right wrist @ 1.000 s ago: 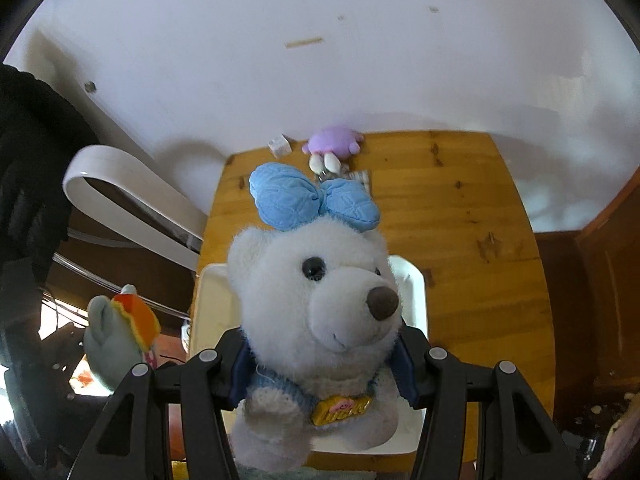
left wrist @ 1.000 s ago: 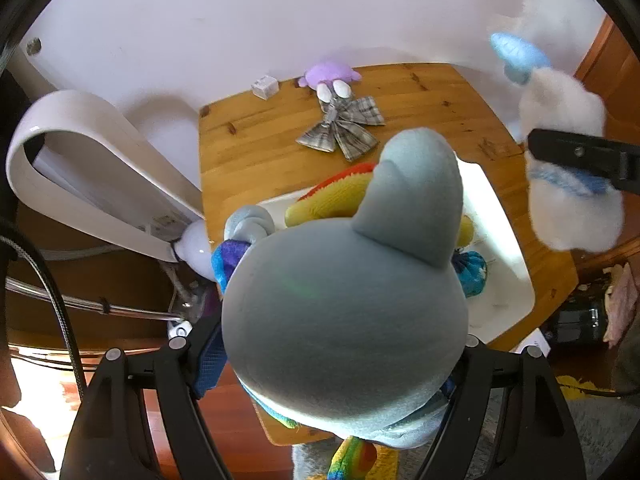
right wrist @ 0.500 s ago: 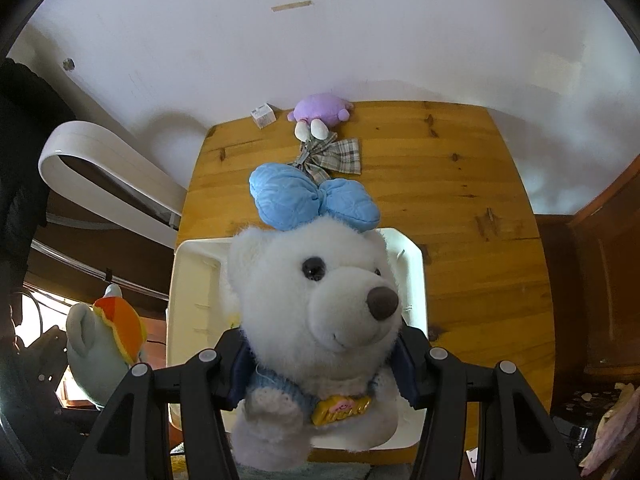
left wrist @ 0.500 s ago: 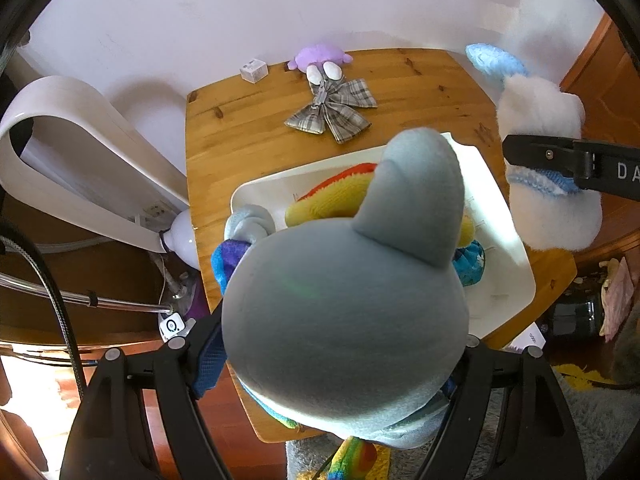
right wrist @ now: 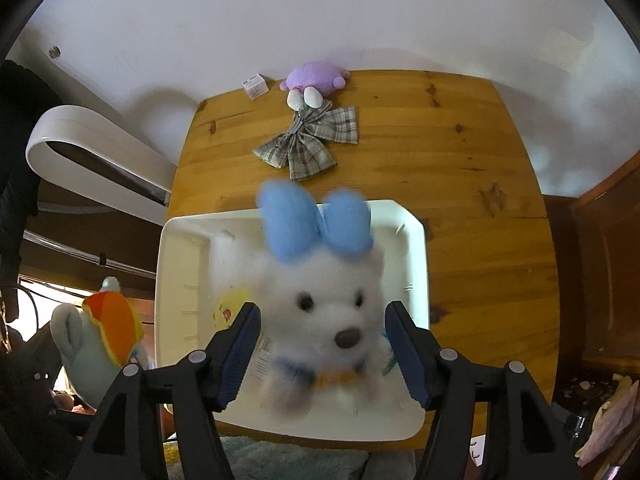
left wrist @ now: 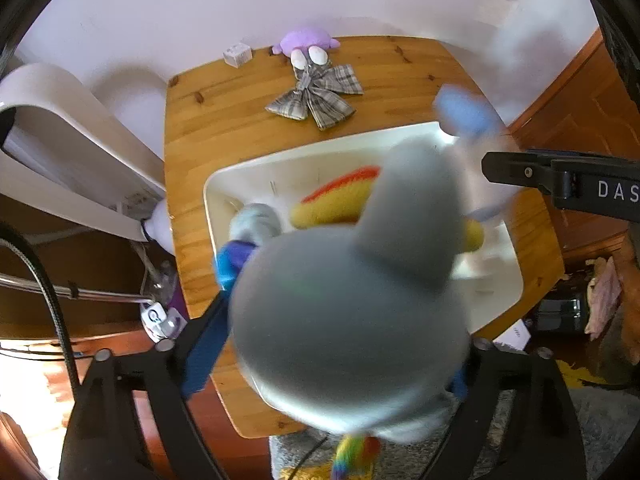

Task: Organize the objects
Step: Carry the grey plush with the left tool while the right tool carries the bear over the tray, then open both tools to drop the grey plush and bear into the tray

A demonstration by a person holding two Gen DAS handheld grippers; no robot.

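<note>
A white teddy bear (right wrist: 332, 312) with a blue bow hangs blurred between the spread fingers of my right gripper (right wrist: 322, 312), over the white tray (right wrist: 164, 280). Gaps show between the blue pads (right wrist: 240, 344) and the bear. A grey plush with a rainbow mane (left wrist: 348, 332) fills the left wrist view, blurred, between the fingers of my left gripper (left wrist: 340, 332), above the near left part of the tray (left wrist: 208, 200). The jaws there stand slightly wider than the plush. The right gripper's finger (left wrist: 560, 180) and the blurred bear (left wrist: 480, 152) reach in from the right.
On the wooden table (right wrist: 460, 160) beyond the tray lie a plaid fabric bow (right wrist: 308, 148), a purple plush (right wrist: 316, 78) and a small white box (right wrist: 255, 85). A yellow soft toy (right wrist: 228, 304) lies in the tray. A white curved object (right wrist: 92, 148) stands left of the table.
Both grippers moved forward over the tray and their fingers spread a little. The bear has dropped lower out of the right pads. The grey plush has blurred into motion.
</note>
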